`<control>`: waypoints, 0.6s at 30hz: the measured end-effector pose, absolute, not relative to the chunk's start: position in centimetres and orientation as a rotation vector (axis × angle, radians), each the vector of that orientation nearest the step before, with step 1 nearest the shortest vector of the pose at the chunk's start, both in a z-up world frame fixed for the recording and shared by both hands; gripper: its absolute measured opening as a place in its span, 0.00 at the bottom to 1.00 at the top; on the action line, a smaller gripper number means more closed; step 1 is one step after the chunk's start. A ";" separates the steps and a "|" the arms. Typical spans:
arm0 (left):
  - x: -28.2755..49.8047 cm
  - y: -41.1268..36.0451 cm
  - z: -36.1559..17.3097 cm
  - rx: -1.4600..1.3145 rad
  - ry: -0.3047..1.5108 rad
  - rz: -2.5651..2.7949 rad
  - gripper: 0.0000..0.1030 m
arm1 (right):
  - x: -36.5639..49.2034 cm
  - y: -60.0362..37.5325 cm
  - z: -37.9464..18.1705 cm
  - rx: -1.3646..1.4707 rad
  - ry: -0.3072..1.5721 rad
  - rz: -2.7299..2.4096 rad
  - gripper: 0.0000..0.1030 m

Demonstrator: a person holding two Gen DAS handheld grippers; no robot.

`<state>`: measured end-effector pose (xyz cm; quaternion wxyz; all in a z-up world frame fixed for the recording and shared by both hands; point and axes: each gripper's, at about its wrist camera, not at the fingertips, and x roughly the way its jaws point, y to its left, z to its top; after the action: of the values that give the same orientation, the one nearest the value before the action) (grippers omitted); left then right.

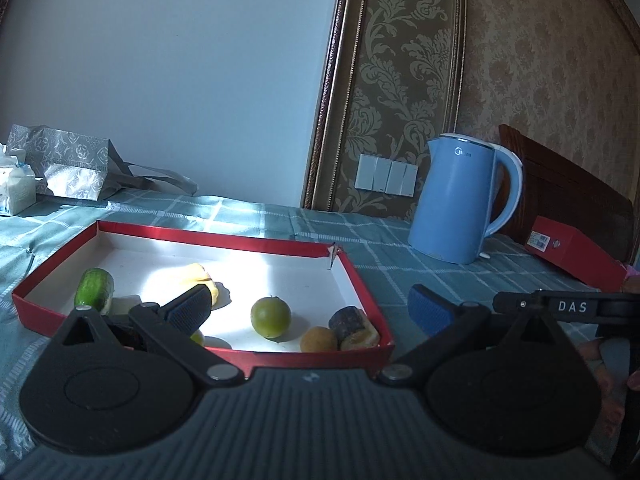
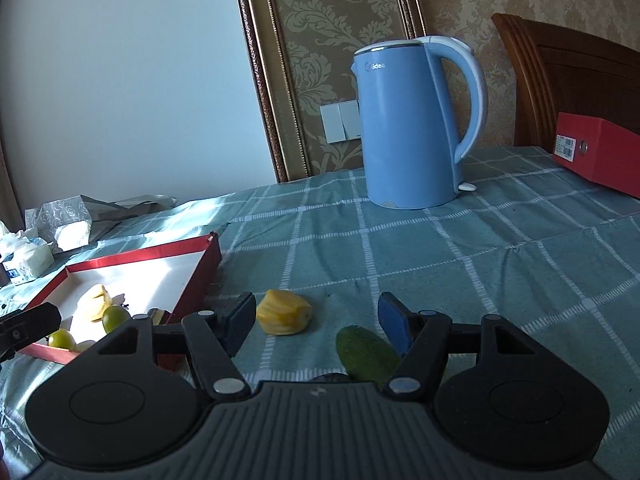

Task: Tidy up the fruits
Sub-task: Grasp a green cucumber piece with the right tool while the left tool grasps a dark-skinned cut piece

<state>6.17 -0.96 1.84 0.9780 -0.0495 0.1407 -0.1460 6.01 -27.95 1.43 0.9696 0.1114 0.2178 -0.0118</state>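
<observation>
**Loose fruit nearest the right tongs**

Right tongs point(image 2: 318, 320) released, empty. Just ahead on the bench point(image 2: 440, 248): yellow fruit point(image 2: 284, 317) toward the left finger; green cucumber point(image 2: 366, 354) beside the right finger, long axis slanting forward-left. Left tongs point(image 1: 310, 312) released over the red tray point(image 1: 224, 240).

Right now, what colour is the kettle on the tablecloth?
Light blue, with a paler handle; the kettle shows best in the right wrist view.

A home bedroom: damask wallpaper point(image 2: 520, 8), carved wooden headboard point(image 2: 568, 80), checked bedspread point(image 2: 400, 248) and blue electric kettle point(image 2: 404, 128)
</observation>
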 end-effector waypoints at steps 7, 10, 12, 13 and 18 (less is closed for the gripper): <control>4.6 -4.7 0.8 -0.011 0.307 -0.434 1.00 | 6.4 -31.2 0.2 0.262 0.515 -0.068 0.65; 3.9 -6.1 0.5 0.013 0.311 -0.488 1.00 | 6.5 -31.6 -0.3 0.291 0.529 -0.044 0.65; 3.5 -6.8 0.3 0.036 0.304 -0.500 1.00 | 6.7 -31.6 -0.6 0.298 0.545 -0.031 0.65; 3.3 -7.0 0.2 0.048 0.303 -0.504 1.00 | 6.9 -31.5 -0.7 0.297 0.555 -0.028 0.65; 3.9 -7.1 -0.1 0.041 0.340 -0.507 1.00 | 7.3 -32.1 -1.4 0.345 0.579 -0.018 0.63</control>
<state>3.86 -7.09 -0.11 0.9536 0.0203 0.1674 -0.2496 7.28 -32.14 -1.36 0.9437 0.1695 0.2841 -0.0090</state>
